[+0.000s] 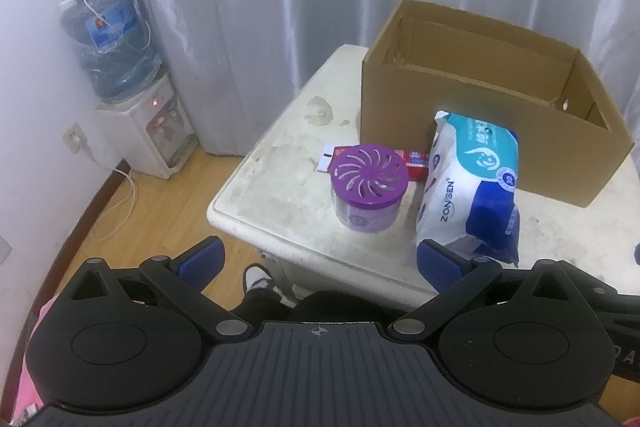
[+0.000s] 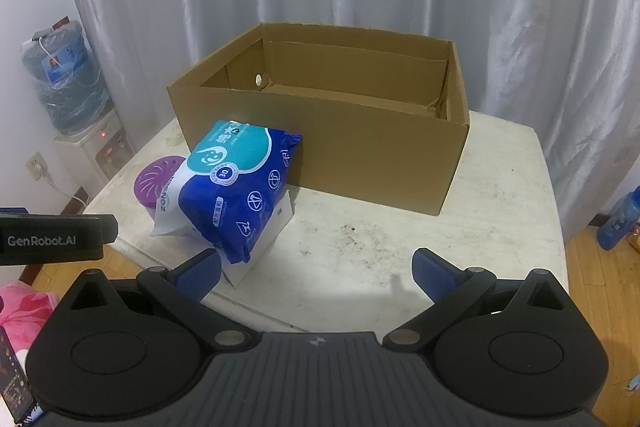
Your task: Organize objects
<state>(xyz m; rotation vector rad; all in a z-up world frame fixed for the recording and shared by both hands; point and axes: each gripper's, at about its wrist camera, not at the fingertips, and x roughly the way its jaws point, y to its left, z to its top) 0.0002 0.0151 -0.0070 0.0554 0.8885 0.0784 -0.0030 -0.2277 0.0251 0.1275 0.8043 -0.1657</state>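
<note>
An open cardboard box (image 1: 476, 131) (image 2: 360, 155) stands at the back of a worn white table (image 1: 280, 179) (image 2: 460, 239); its inside looks bare. Leaning against its front is a blue and white wipes pack (image 1: 472, 187) (image 2: 240, 183), resting on a white box (image 2: 260, 247). Left of the pack stands a purple-lidded jar (image 1: 366, 187) (image 2: 154, 181), and behind it lies a red flat packet (image 1: 404, 159). My left gripper (image 1: 320, 259) hangs open over the table's near left corner, nothing between its fingers. My right gripper (image 2: 318, 273) is open above the table's front edge.
A water dispenser (image 1: 136, 115) (image 2: 80, 131) stands by the wall at left, with a socket and cable beside it. Grey curtains hang behind the table. A blue bottle (image 2: 620, 223) sits on the wooden floor at right. A person's shoe (image 1: 258, 279) shows below the table.
</note>
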